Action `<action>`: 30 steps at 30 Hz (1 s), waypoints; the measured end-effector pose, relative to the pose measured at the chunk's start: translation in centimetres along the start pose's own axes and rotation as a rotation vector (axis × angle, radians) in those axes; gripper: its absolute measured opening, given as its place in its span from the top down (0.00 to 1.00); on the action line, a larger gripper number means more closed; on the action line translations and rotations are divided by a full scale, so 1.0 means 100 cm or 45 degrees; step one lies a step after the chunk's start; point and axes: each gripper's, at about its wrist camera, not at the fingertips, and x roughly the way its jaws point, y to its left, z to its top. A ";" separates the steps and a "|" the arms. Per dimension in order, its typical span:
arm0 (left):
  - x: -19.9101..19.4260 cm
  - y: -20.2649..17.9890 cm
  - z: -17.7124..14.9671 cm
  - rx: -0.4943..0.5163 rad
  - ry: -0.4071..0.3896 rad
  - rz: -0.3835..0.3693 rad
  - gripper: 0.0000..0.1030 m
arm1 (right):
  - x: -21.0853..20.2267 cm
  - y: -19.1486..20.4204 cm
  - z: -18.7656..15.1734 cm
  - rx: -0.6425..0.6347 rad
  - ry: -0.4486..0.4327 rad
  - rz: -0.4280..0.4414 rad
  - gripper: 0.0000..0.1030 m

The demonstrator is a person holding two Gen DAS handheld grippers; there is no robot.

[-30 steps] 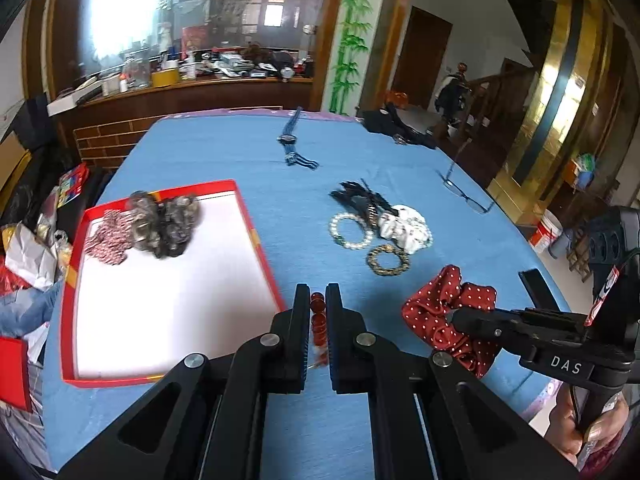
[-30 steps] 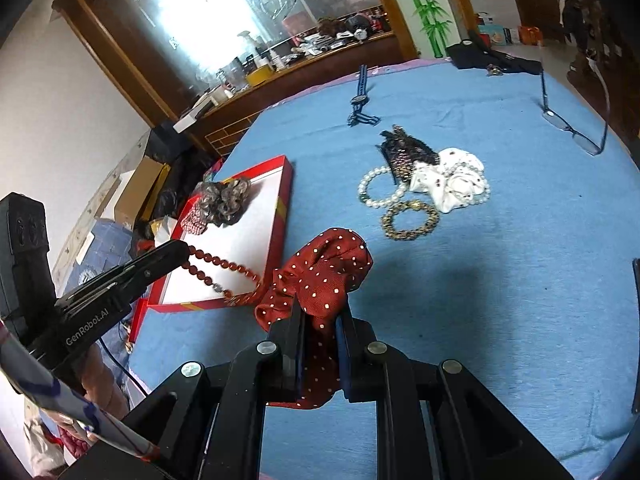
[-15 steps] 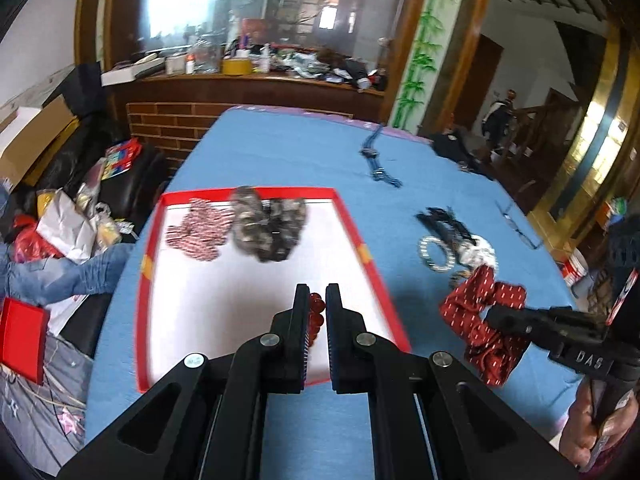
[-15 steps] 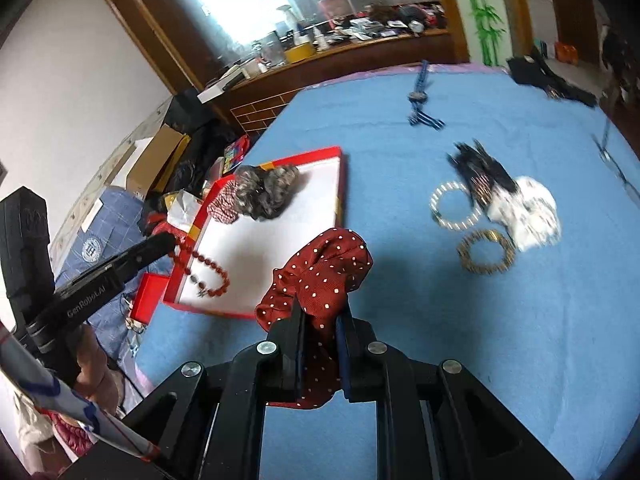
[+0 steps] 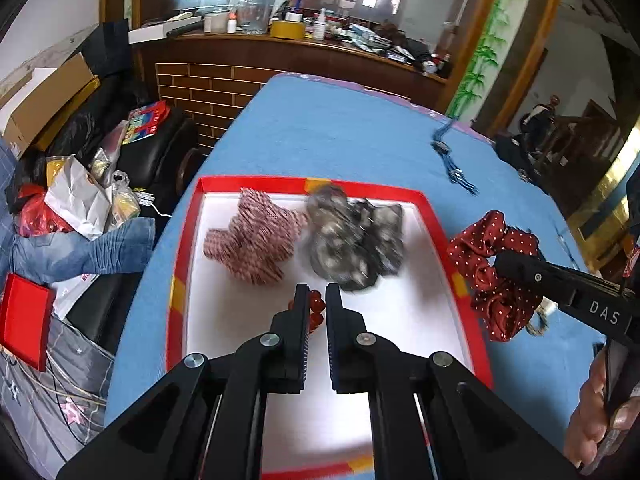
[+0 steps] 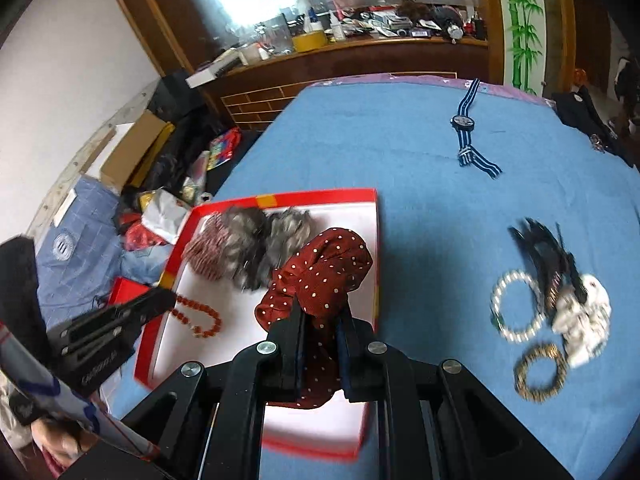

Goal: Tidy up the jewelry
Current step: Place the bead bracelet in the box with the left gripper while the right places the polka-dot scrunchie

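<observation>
Red-rimmed, white-floored shallow cardboard tray (image 5: pixel 436 224) on a blue tablecloth (image 6: pixel 440 208). At its far end lie a red-and-white striped fabric scrunchie (image 5: pixel 252 240), left, and, touching it on the right, a grey mottled fabric scrunchie (image 5: pixel 352 244). The left gripper (image 5: pixel 316 300) is clenched on a strand of dark red round beads (image 6: pixel 196 314), which hangs over the tray's white floor; half a second ago the tray sat farther ahead of this gripper. The right gripper (image 6: pixel 320 320) grasps a dark red white-dotted fabric scrunchie (image 6: pixel 324 268), bunched and folded, held above the tray's right rim; earlier it hung over bare cloth to the tray's right. Right of the tray, on the cloth: a white pearl bracelet (image 6: pixel 516 308), a bronze bead bracelet (image 6: pixel 540 372), a white fabric scrunchie (image 6: pixel 584 320), a black hair clip (image 6: pixel 544 252). Farther off lies a blue-striped-strap wristwatch (image 6: pixel 464 124).
</observation>
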 end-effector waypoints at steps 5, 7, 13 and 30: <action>0.023 0.008 0.013 -0.040 0.019 -0.009 0.93 | 0.032 0.001 0.018 -0.002 0.016 -0.062 0.85; 0.031 0.008 0.016 -0.046 0.025 -0.021 0.93 | 0.044 0.000 0.023 0.005 0.012 -0.080 0.85; 0.053 0.005 0.016 -0.031 0.059 0.008 0.93 | 0.071 -0.001 0.026 0.005 0.040 -0.128 0.85; 0.030 0.005 0.011 -0.050 0.009 0.009 0.92 | 0.025 -0.019 0.017 0.080 -0.011 0.014 0.46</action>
